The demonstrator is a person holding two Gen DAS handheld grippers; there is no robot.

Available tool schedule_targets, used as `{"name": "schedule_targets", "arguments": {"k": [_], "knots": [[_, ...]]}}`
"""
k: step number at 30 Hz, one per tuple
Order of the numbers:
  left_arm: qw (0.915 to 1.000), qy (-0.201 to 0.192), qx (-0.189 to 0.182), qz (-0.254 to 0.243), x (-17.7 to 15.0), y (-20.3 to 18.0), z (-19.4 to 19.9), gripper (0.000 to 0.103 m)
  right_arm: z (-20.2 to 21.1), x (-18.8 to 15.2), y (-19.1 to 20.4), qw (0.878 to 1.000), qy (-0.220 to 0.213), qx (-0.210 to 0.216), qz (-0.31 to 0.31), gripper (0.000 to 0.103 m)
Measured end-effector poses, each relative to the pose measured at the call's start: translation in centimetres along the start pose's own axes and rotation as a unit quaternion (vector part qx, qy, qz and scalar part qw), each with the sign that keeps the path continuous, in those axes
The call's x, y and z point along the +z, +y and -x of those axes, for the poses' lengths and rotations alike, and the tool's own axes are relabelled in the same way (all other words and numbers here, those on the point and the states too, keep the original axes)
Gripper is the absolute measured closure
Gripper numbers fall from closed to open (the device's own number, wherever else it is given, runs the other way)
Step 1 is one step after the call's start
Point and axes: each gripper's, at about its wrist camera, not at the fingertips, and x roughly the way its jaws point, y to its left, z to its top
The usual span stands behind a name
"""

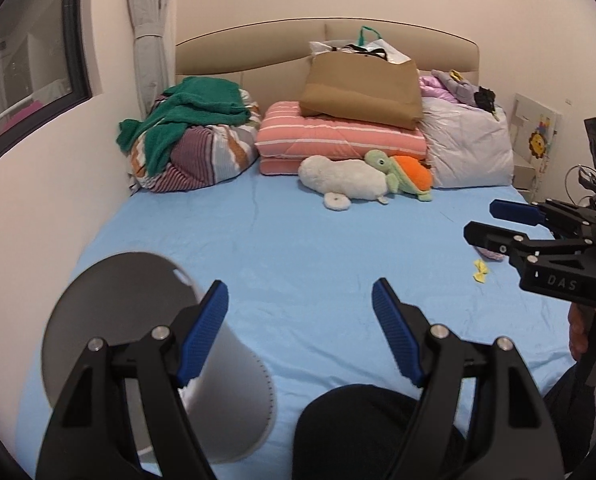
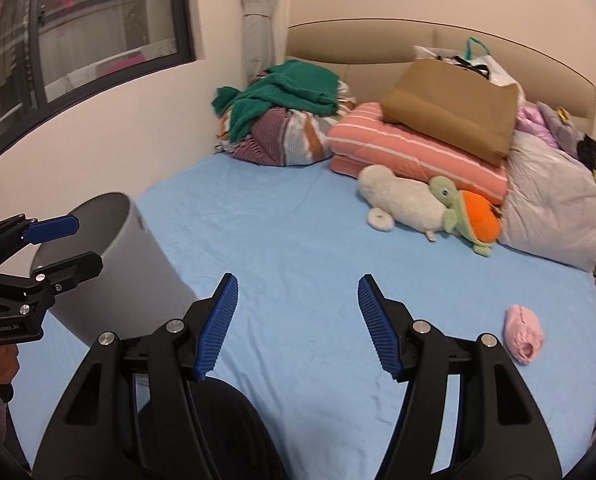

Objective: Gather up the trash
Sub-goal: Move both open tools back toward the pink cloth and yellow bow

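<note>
A white waste bin (image 1: 138, 320) stands on the blue bed sheet (image 1: 298, 240) at the near left; it also shows in the right wrist view (image 2: 110, 256). My left gripper (image 1: 300, 312) is open and empty, its left finger beside the bin's wall. My right gripper (image 2: 298, 304) is open and empty above the sheet; it also shows in the left wrist view (image 1: 484, 222). A crumpled pink piece of trash (image 2: 523, 334) lies on the sheet to its right. A small yellow scrap (image 1: 481, 271) lies near the bed's right edge, beside a pink piece (image 1: 490, 255) partly hidden by the right gripper.
At the headboard lie a green garment on a striped bundle (image 1: 194, 140), a folded pink striped quilt (image 1: 338, 140) under a brown paper bag (image 1: 362, 84), a grey-white bag (image 1: 470, 148), and two plush toys (image 1: 362, 180). A dark-clothed knee (image 1: 358, 432) is at the near edge. A window (image 2: 78, 32) is on the left wall.
</note>
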Motion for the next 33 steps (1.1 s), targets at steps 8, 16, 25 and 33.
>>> {"name": "schedule_targets", "arguments": {"k": [8,16,25,33], "knots": [[0.9952,0.002,-0.086,-0.046,2.7,-9.0,-3.9,0.024,4.6,-3.7,-11.2,0.988,-0.013,-0.135,-0.077,0.029],[0.9856,0.032,-0.148,-0.076,3.7,-18.0,-9.6,0.022,7.6,-7.3,-20.9,0.966,-0.007,-0.218,-0.140,0.029],[0.9705,0.089,-0.186,-0.125,2.1,-27.5,-17.1,0.022,5.0,-10.9,-28.8,0.954,0.030,-0.246,-0.167,0.029],[0.9620,0.118,-0.194,-0.152,0.7,-32.4,-23.1,0.022,-0.7,-13.2,-33.7,0.954,0.067,-0.240,-0.168,0.029]]}}
